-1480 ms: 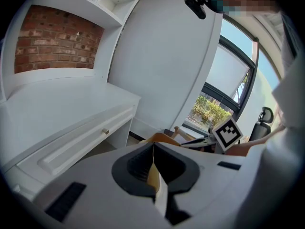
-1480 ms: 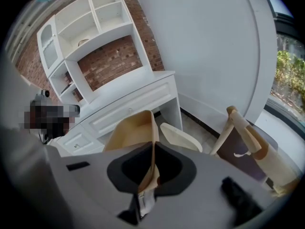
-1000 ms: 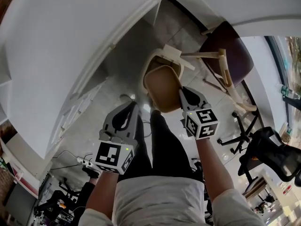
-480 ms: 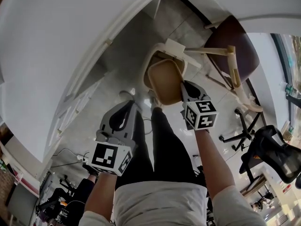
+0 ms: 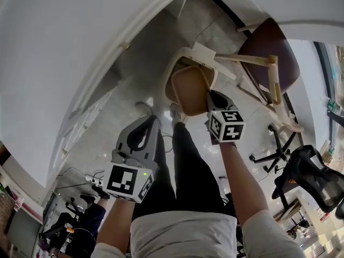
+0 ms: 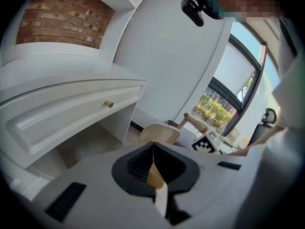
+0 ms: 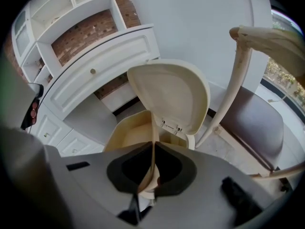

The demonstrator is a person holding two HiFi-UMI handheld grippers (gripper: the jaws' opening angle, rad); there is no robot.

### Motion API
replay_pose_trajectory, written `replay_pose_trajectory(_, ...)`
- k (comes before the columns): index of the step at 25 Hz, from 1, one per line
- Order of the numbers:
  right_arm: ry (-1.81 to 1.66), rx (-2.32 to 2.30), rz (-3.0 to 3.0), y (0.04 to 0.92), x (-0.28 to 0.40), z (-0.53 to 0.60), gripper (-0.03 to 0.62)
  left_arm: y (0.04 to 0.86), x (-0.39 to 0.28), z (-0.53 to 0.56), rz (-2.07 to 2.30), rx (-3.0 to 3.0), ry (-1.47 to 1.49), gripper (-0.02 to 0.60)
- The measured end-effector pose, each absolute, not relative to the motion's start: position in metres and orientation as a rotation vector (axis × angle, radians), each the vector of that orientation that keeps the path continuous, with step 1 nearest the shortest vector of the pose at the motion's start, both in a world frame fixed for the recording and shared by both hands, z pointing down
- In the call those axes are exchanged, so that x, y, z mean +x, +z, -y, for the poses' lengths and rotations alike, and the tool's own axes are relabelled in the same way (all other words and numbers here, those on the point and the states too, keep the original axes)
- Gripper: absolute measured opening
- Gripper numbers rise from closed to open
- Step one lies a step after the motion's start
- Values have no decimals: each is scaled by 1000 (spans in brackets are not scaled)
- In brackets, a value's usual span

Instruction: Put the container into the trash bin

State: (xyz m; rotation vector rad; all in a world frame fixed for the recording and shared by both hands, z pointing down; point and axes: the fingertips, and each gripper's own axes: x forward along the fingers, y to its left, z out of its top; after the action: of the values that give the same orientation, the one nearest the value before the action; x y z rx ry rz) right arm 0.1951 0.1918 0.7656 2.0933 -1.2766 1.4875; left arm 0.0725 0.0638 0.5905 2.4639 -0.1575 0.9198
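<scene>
The container point(image 5: 188, 87) is a tan, rounded-rectangular tub with its open side up. My right gripper point(image 5: 213, 98) is shut on its near wall and holds it over the mouth of the cream trash bin point(image 5: 171, 67), whose lid point(image 5: 206, 54) stands open. In the right gripper view the container's thin wall point(image 7: 151, 128) runs between the jaws, with the bin's raised lid point(image 7: 171, 92) just behind. My left gripper point(image 5: 147, 126) hangs lower left of the bin, shut with nothing held. In its own view the left gripper point(image 6: 152, 148) has its jaws together.
A white desk with drawers point(image 5: 80, 47) curves along the left. A chair with a wooden frame and a dark seat point(image 5: 269, 50) stands right of the bin. The person's legs point(image 5: 188, 160) are below it. A black office chair point(image 5: 312, 176) and a floor power strip point(image 5: 97, 183) lie further out.
My right gripper has carried the container a little further forward, so it now sits inside the outline of the bin's rim. The left gripper has hardly moved.
</scene>
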Motion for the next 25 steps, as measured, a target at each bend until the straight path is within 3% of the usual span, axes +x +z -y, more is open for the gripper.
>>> replay_pose_trajectory(25, 1572, 2046, 1151, 843, 194, -200, 38, 630, 55, -68, 152, 2408, 995, 17)
